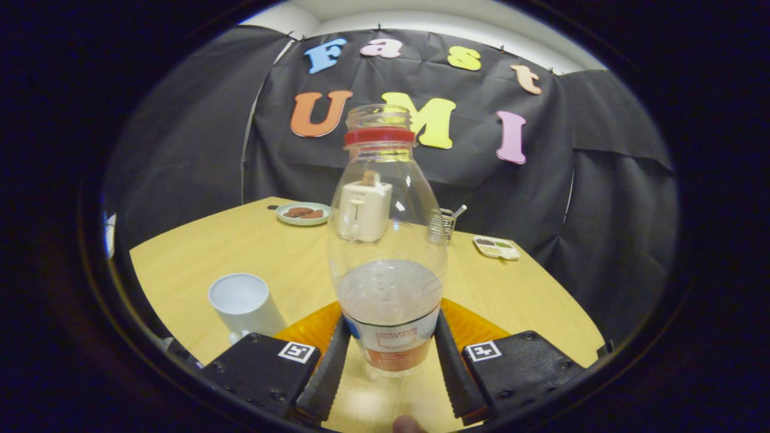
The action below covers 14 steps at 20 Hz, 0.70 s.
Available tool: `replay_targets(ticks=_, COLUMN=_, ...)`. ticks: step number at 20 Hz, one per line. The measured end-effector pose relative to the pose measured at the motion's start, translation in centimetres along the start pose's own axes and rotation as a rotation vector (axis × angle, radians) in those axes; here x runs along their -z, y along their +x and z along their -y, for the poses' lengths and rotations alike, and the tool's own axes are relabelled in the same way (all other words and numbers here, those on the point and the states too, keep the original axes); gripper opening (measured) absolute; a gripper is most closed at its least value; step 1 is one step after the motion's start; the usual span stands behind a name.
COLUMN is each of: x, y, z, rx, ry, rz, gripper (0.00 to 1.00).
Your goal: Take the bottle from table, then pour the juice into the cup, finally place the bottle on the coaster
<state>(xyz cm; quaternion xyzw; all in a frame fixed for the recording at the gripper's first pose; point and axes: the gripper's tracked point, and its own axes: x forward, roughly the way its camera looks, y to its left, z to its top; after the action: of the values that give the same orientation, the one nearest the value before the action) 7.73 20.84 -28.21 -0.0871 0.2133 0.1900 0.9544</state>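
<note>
Gripper (390, 355) fingers clamped on the bottle (388, 252) low at the label, w/ liquid about a third full so prob light, smooth plastic = slippery, grip low.

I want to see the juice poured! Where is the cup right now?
In the gripper view, the white cup stands upright on the table, left of the bottle held between the hand-held gripper fingers.

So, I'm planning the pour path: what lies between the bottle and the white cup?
In the gripper view, bare table separates the bottle, held between the hand-held gripper fingers, from the white cup.
</note>
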Motion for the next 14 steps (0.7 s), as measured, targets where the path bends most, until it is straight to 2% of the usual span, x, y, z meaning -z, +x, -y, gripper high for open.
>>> replay_targets(ticks=7, x=-2.0, y=1.5, z=1.5, rx=0.095, ry=-0.332, rz=-0.002, gripper=0.77)
replay_targets(ticks=14, x=-1.7, y=1.7, z=2.2, rx=0.125, ry=-0.628, rz=-0.041, gripper=0.76)
